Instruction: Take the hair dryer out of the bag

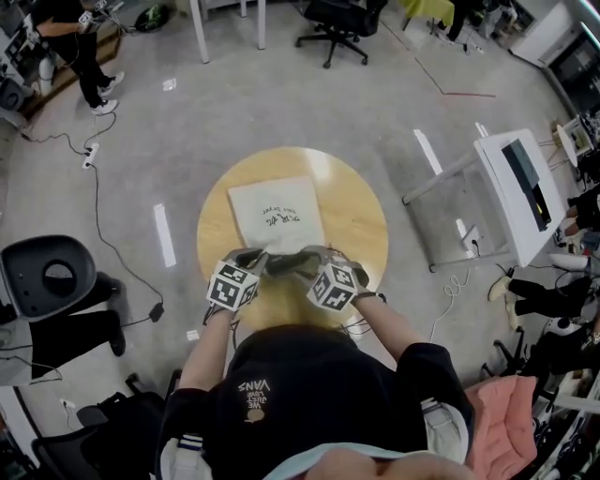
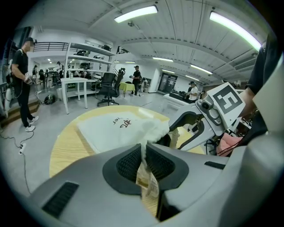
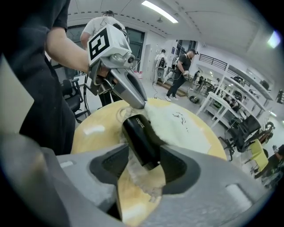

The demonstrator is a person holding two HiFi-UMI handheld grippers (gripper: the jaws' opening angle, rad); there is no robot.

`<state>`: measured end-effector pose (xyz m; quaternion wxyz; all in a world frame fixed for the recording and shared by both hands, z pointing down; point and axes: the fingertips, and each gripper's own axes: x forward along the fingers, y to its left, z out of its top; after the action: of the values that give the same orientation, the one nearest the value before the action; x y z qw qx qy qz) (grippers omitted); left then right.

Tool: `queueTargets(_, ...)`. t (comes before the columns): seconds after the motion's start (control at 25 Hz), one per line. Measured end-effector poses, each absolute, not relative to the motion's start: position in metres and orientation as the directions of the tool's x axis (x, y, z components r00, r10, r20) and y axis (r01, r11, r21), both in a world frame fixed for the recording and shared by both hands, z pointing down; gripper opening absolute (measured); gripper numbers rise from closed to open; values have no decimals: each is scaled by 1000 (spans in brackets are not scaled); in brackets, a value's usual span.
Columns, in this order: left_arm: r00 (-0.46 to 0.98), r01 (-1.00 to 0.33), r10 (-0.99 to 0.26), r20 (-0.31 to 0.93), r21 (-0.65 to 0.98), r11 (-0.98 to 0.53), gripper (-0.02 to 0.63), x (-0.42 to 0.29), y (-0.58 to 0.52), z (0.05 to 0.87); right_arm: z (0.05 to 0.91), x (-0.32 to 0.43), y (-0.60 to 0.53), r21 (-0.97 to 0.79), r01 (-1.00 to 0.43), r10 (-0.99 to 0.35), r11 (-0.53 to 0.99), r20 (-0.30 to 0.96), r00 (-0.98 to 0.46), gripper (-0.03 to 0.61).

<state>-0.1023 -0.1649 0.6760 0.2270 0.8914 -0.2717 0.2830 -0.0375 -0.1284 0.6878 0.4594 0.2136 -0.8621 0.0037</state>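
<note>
A white cloth bag (image 1: 277,216) with dark print lies flat on the round wooden table (image 1: 361,220); its mouth faces me at the near edge. My left gripper (image 2: 144,155) is shut on the bag's near hem, with a paper tag hanging below the pads. A black hair dryer (image 3: 140,137) sticks out of the bag's mouth, partly in clear wrap. Its near end lies between the jaws of my right gripper (image 3: 144,162), which stands open, with a gap showing at the left pad. In the head view both grippers (image 1: 253,261) (image 1: 311,258) meet at the bag's mouth.
A black office chair (image 1: 56,277) stands at the left and a white desk (image 1: 520,192) at the right. Cables run over the grey floor. A person (image 1: 80,47) stands at the far left. Another chair (image 1: 337,23) is beyond the table.
</note>
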Motion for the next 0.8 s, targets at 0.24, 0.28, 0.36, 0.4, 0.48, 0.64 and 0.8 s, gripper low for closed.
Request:
queueTargets(0.24,694,-607,-351,628,250,-754,48,-105,-162,675,691,-41,-132,238,-273,-344,932,818,-460,259)
queueTargets(0.28,694,-608,-351,628,251,-754,48,-106,-162,675,691,-42,-133,242,-256,-338,936,821,-459,264)
queueTargets(0.36,695,-610,-352,627,253,-751,48,-106,-162,676,692,-44,-135,247,-217,-322,944,832,-452,279)
queueTargets(0.4,695,-611,-353,627,255,-750,48,-106,-163,677,694,-44,-136,248,-196,-311,949,839,-446,285)
queueTargets(0.48,694,-612,-352,628,256,-748,48,-108,-164,676,697,-46,-138,238,-150,-280,960,858,-430,302)
queueTargets(0.64,692,-617,-356,629,258,-744,48,-113,-164,678,707,-51,-137,199,-51,-203,979,899,-388,330)
queueTargets(0.8,685,-632,-375,625,253,-733,48,-117,-167,680,719,-53,-137,169,32,-148,985,928,-341,339)
